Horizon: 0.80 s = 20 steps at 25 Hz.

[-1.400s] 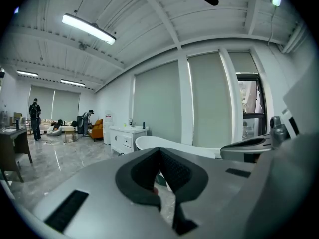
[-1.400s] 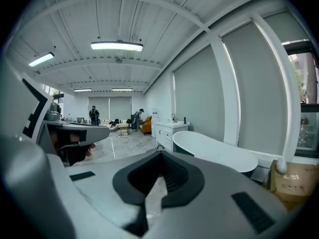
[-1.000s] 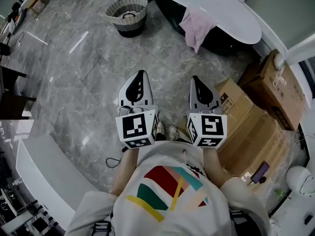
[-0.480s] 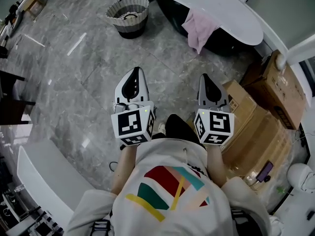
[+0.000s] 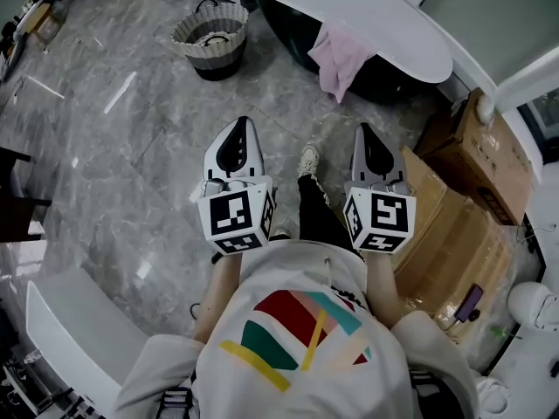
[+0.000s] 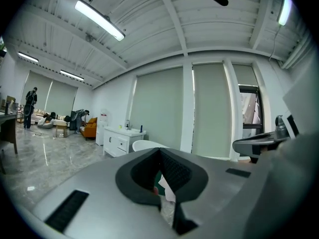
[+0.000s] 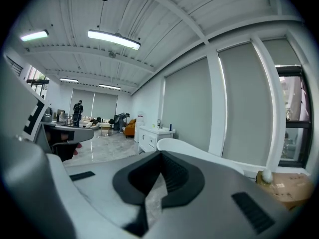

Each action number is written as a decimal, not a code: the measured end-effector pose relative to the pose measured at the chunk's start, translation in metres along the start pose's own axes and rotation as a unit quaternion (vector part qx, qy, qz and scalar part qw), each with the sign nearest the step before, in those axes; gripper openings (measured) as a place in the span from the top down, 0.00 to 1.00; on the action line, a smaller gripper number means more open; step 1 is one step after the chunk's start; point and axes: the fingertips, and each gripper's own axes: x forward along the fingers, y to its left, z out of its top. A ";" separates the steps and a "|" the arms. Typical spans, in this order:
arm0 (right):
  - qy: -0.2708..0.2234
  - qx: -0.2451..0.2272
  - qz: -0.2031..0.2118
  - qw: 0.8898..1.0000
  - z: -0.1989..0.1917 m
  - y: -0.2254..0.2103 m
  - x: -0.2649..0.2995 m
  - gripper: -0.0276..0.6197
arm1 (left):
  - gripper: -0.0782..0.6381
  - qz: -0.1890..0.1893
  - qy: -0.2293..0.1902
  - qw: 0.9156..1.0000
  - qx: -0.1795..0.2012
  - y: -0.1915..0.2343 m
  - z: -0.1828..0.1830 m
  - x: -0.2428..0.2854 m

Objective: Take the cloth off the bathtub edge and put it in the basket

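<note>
Nearest, short of the bathtub (image 5: 384,26), the left gripper (image 5: 238,127) and right gripper (image 5: 367,133) point toward it, each with jaws pressed together (nothing between them). A pink cloth (image 5: 336,55) drapes over the bathtub's near edge. The basket (image 5: 214,53) stands left of the bathtub.

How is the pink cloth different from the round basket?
The cloth is pink and floppy; the basket is pale, ribbed and stiff-looking, with a dark bottom. The cloth hangs over the bathtub edge; the basket stands upright on the floor, further left in the head view. The cloth is a crumpled drape; the basket is round and open on top. Both are ahead of the person.
</note>
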 end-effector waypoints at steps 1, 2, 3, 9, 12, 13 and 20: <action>-0.004 0.002 -0.002 1.000 0.001 -0.002 0.003 0.94 | 0.87 -0.004 -0.003 1.000 0.004 -0.001 0.001 0.004; -0.008 0.003 -0.003 1.000 0.002 -0.004 0.007 0.94 | 0.87 -0.007 -0.007 1.000 0.008 -0.002 0.003 0.009; -0.012 0.003 -0.002 1.000 0.005 -0.006 0.011 0.94 | 0.87 -0.009 -0.012 1.000 0.012 -0.002 0.006 0.014; -0.040 -0.003 0.006 0.999 0.016 -0.014 0.047 0.94 | 0.87 -0.033 -0.024 0.999 0.015 -0.007 0.011 0.056; -0.028 0.003 0.014 1.000 0.011 -0.021 0.075 0.94 | 0.87 -0.045 -0.020 0.998 0.029 -0.014 0.012 0.086; -0.020 0.009 0.018 1.000 0.007 -0.023 0.087 0.94 | 0.87 -0.049 -0.015 0.998 0.031 -0.015 0.012 0.097; 0.022 0.023 0.042 0.999 -0.001 -0.052 0.200 0.94 | 0.87 -0.055 0.023 0.997 0.044 -0.013 0.008 0.215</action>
